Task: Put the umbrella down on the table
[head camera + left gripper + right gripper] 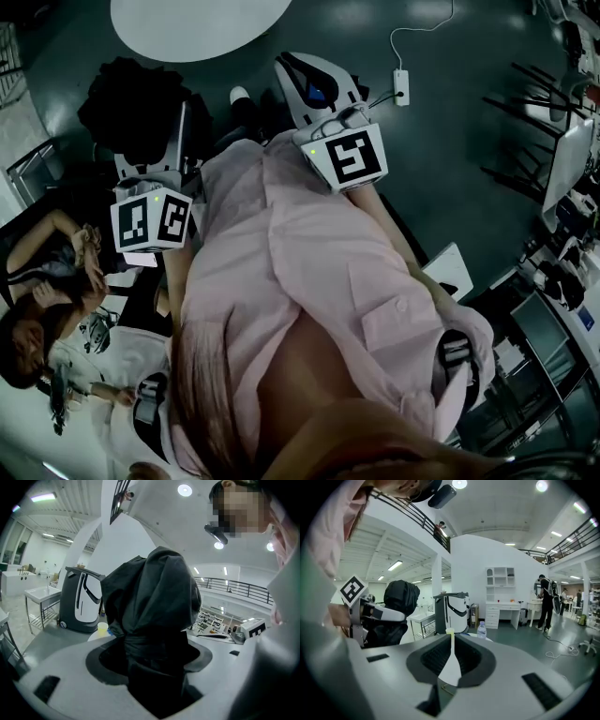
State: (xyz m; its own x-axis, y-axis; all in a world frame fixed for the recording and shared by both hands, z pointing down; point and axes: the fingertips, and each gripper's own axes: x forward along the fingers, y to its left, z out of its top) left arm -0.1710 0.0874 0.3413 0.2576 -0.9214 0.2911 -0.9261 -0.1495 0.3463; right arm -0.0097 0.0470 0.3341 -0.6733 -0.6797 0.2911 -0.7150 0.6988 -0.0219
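my left claw [151, 660]: pinching the umbrella [154, 597] low on its folded black cloth; the bundle fills the gap between the jaws.
umbrella's long axis: it runs straight out along the jaws and away from me, with the bunched end farthest out, toward the top of the left gripper view.
my right claw [451, 660]: pressed together to a thin slit, with nothing in it. it's held out at upper centre of the head view, apart from the umbrella.
surface [197, 23]: the white round top at the upper edge of the head view, bare where i can see it.
the relation that counts: in the head view the umbrella sits at upper left, and the surface lies just beyond it and a little to the right. nothing rests on it yet.
nearer hand: the left, since it already carries the load.
my read: i'd reach forward and slightly right, then lower the bundle so it lies along the top, keeping it off the rim.
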